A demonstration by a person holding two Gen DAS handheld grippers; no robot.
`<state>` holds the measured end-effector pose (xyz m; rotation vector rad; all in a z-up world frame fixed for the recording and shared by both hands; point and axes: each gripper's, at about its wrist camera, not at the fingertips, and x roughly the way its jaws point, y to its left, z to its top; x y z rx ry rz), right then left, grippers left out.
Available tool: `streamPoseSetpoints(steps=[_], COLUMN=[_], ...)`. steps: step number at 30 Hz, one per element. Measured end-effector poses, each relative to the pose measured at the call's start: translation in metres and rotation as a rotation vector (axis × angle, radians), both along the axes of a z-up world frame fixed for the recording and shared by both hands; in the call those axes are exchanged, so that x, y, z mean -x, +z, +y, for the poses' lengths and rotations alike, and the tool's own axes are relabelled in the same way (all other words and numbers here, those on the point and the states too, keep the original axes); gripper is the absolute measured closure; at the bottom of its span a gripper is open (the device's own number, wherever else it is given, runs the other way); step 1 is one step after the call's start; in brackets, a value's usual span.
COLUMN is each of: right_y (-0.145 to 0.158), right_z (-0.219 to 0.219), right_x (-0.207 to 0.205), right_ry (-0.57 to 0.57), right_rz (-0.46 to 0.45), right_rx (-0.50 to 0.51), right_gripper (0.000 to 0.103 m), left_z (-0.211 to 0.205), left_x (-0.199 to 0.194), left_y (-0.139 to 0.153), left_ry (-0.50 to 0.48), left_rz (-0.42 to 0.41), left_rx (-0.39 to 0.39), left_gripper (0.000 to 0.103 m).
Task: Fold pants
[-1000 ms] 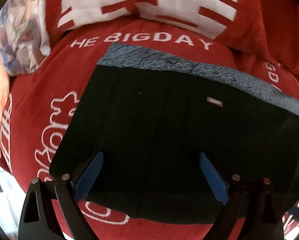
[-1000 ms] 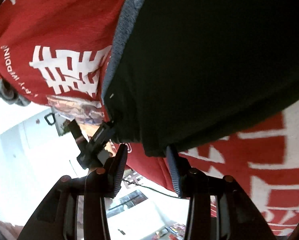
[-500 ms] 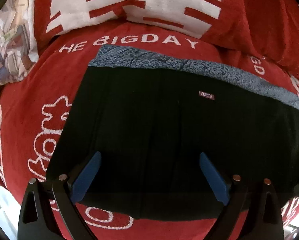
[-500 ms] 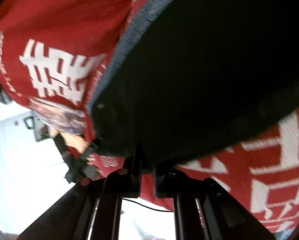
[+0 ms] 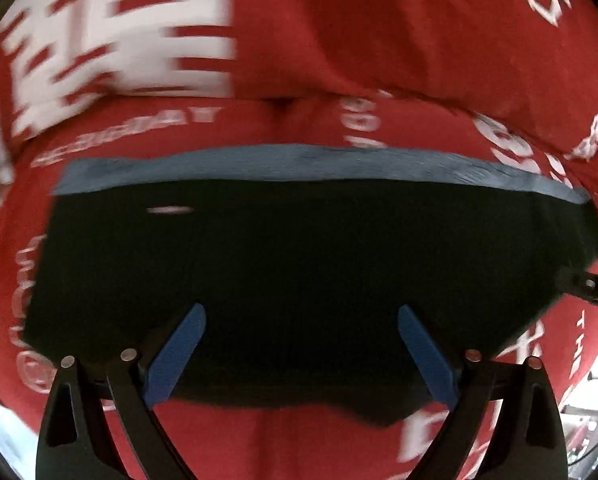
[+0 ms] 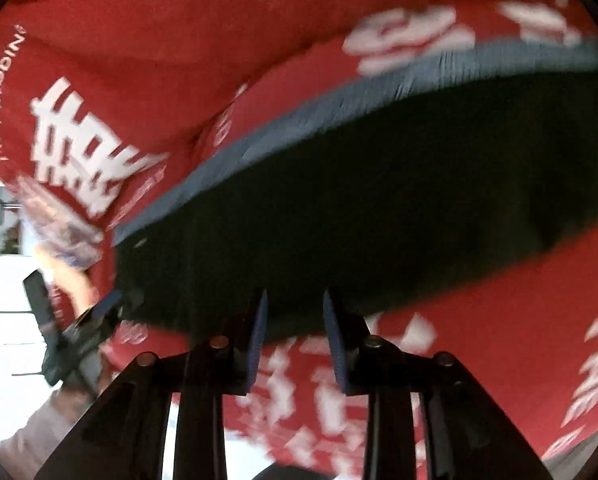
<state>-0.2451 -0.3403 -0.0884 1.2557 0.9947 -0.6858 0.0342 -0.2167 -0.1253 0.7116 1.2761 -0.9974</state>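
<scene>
The folded black pants with a grey-blue waistband (image 5: 299,264) lie flat on the red blanket with white lettering (image 5: 379,40). The left gripper (image 5: 301,344) hovers over them, blue pads spread wide, holding nothing. The right gripper (image 6: 295,332) has just been opening, nothing pinched; only its view shows the person's hand (image 6: 75,280).

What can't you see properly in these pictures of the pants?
- Small label on the pants: left wrist view, blurred, unreadable.
- White writing on the red blanket: right wrist view, smeared by motion.
- Pants' far end: right wrist view, cut off by the frame edge.
</scene>
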Motion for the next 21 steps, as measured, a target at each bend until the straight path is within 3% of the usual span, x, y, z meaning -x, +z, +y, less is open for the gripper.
streamPoseSetpoints(steps=[4,6,9,12,16,17,18,21], right_y=[-0.037,-0.032,-0.025,-0.028,-0.051,-0.057,-0.060,-0.058], right_z=[-0.005,0.004,0.019,0.019,-0.001,-0.002,0.001,0.013], right_x=[0.006,0.019,0.043,0.058,0.085,0.088,0.092,0.103], right_ry=[0.056,0.011,-0.043,-0.136,-0.315,-0.335,-0.340,-0.324], right_rz=[0.103,0.044,-0.043,-0.105,-0.168,-0.162,-0.137,-0.115], right_rx=[-0.048,-0.039,-0.104,-0.142,-0.224,-0.244,-0.245,-0.227], right_gripper=[0.074,0.074,0.074,0.074,0.075,0.090,0.095,0.095], left_z=[-0.012,0.002,0.008,0.003,0.001,0.001,0.003,0.007], left_x=[0.044,0.051,0.047,0.049,0.055,0.057,0.060,0.059], left_y=[-0.045,-0.042,-0.043,-0.046,-0.044,-0.044,-0.044,-0.041], left_ry=[-0.032,-0.012,0.016,-0.001,0.005,0.006,0.008,0.016], left_rz=[0.054,0.049,0.085,0.067,0.058,0.051,0.043,0.021], left_rx=[-0.114,-0.050,-0.054,-0.071,-0.072,-0.073,-0.075,-0.088], left_gripper=[0.005,0.005,0.005,0.004,0.004,0.004,0.003,0.000])
